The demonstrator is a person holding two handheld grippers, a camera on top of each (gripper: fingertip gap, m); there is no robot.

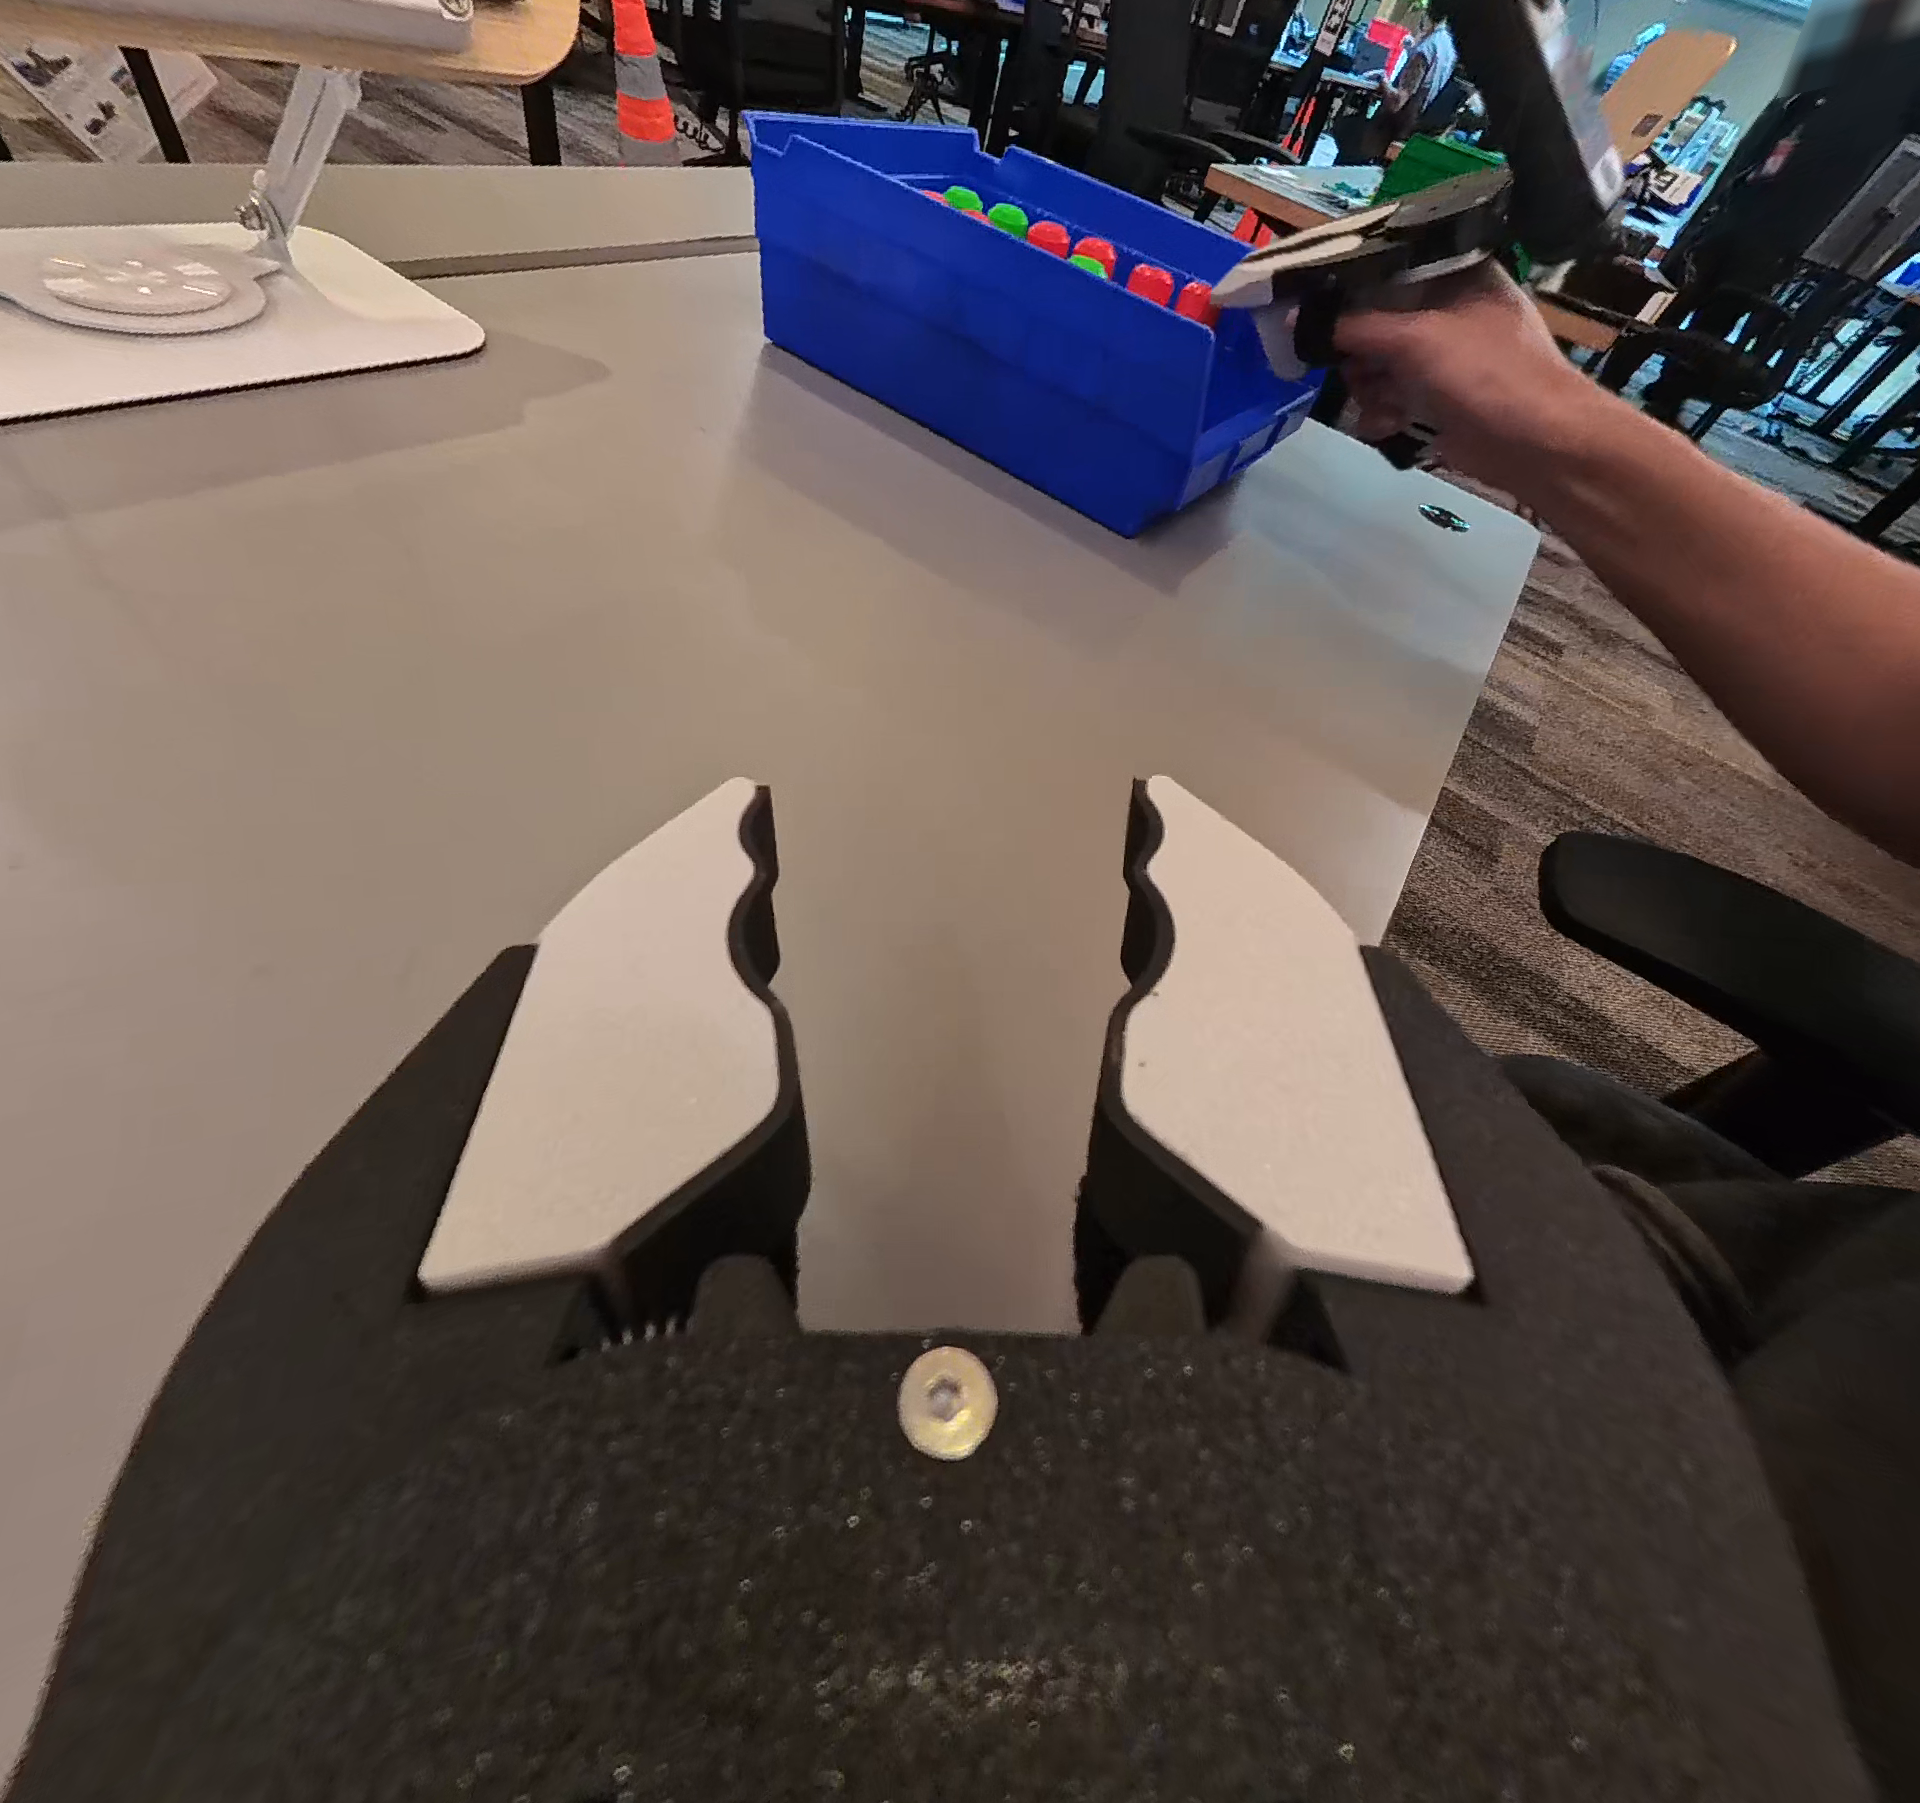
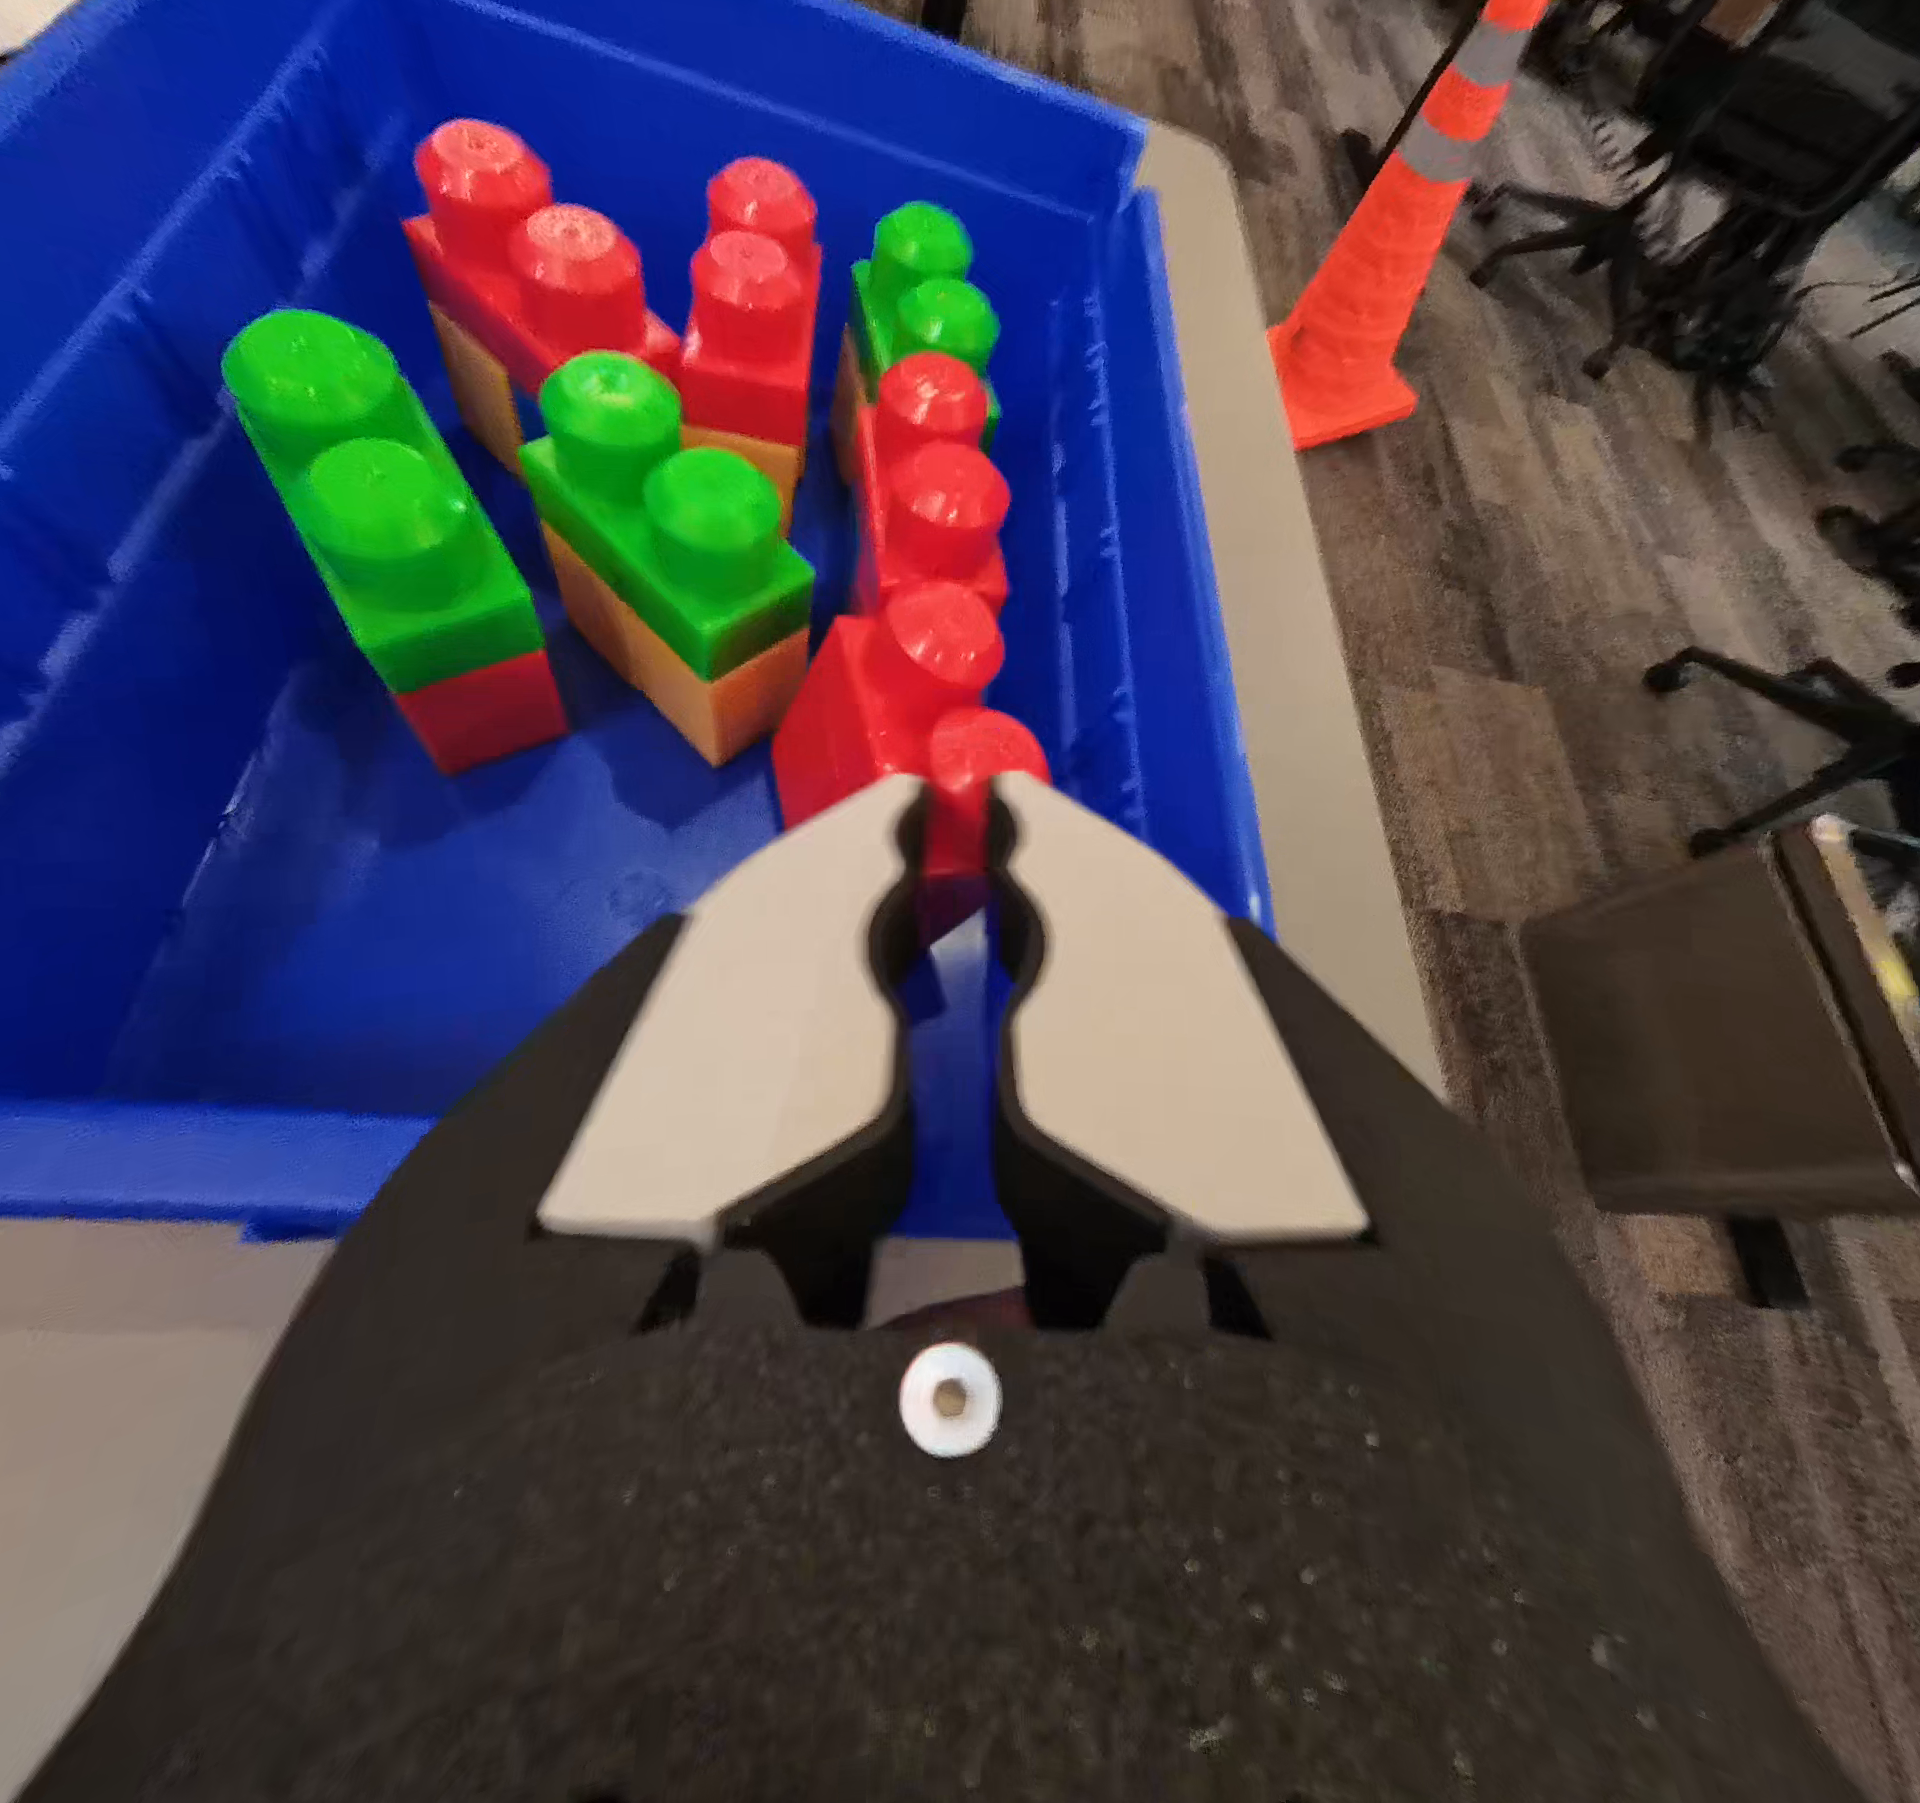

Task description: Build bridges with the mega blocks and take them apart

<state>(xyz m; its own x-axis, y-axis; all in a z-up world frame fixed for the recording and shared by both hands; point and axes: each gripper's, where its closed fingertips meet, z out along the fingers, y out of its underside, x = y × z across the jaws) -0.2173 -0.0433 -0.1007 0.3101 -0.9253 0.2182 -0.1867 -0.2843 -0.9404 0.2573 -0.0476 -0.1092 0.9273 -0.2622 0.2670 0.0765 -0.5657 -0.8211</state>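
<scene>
Blocks, red and green, stand inside blue bin (image 2: 582, 60) on grey table (image 1: 520, 662); right gripper (image 2: 958, 792) fingers clenched on nearest red block (image 2: 883, 704) by bin's right wall; left gripper (image 1: 948, 797) fingers spread wide, empty, above bare table.

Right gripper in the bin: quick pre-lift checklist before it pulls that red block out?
1. Right gripper closed on the nearest red block: ok, fingertips pinch its front stud.
2. Grip depth: not ok, only the tips hold; may slip.
3. Block free of neighbours: cannot tell, another red block sits right behind it.
4. Clearance to the blue bin wall: not ok, the block sits close against the right wall.
5. Left gripper out of the way: ok, open and empty over bare table.
6. Build area: ok, no blocks on the table yet.
</scene>
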